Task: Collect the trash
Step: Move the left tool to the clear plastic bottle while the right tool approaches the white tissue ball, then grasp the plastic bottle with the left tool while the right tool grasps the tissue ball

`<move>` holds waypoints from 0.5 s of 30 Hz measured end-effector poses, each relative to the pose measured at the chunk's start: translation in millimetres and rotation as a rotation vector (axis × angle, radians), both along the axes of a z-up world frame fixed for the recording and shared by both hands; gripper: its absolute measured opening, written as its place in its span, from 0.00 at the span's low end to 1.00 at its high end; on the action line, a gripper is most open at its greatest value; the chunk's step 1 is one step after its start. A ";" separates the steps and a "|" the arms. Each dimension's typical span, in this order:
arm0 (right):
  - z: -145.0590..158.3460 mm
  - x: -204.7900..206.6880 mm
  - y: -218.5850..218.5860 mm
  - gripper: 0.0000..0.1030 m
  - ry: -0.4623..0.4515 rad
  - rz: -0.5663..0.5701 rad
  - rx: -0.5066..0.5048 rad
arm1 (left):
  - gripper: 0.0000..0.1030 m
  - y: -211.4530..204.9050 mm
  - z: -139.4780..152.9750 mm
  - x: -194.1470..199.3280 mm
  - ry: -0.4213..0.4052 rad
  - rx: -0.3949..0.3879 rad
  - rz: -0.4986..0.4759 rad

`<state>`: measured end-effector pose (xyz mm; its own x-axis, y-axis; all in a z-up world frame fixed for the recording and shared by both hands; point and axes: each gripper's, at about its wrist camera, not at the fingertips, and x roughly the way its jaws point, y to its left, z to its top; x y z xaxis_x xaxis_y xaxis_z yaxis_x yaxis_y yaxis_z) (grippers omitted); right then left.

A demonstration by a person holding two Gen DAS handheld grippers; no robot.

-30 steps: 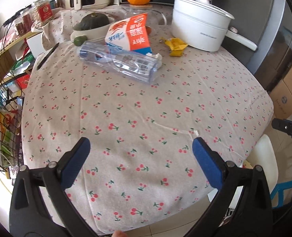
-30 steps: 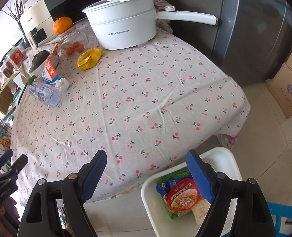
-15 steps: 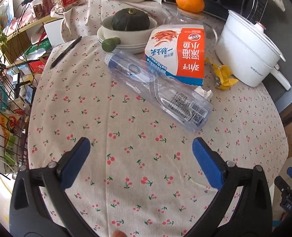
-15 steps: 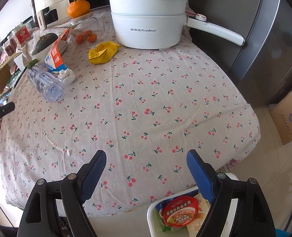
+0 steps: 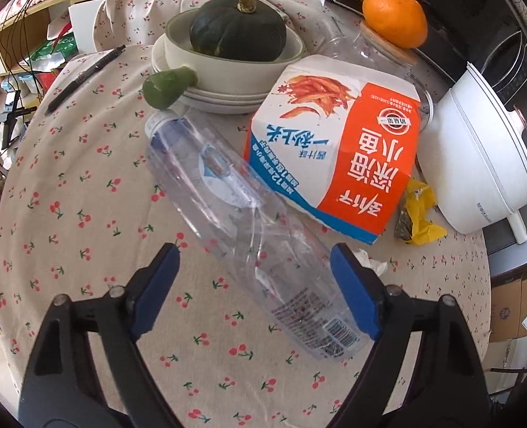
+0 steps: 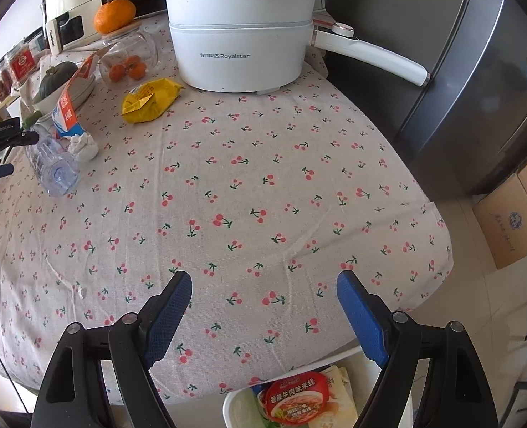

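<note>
now your left gripper (image 5: 254,260) straddles the lower half of the bottle (image 5: 249,228), which lies on the desk (image 5: 67,192) against the carton (image 5: 334,149); its jaws have just been narrowing but the pads don't touch the plastic. your right gripper (image 6: 263,285) hangs released and empty over the desk edge, above the bin (image 6: 235,406) with wrappers in it.

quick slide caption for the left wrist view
Left gripper, fingers just closing, straddles an empty bottle lying beside a snack box on the cherry-print tablecloth.
</note>
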<state>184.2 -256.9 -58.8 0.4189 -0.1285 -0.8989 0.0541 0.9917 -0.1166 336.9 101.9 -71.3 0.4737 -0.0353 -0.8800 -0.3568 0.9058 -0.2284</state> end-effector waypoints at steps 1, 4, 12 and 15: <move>0.0 0.3 -1.9 0.82 -0.001 -0.006 0.000 | 0.84 -1.1 -3.8 2.8 0.007 -0.006 0.006; 0.3 0.1 -6.4 0.82 0.000 -0.026 0.015 | 0.83 -1.9 -15.9 9.0 0.021 -0.055 0.033; 2.7 -4.2 -6.7 0.82 -0.007 -0.026 0.015 | 0.72 -13.7 -22.1 -4.7 0.021 -0.106 -0.037; 2.0 -6.3 -5.3 0.82 -0.004 -0.029 0.020 | 0.69 -13.2 -18.9 -25.4 0.014 -0.057 -0.106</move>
<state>177.9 -262.2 -56.8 0.4189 -0.1229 -0.8997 0.0834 0.9918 -0.0966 311.5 88.7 -90.2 0.4527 -0.1347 -0.8815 -0.2629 0.9244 -0.2762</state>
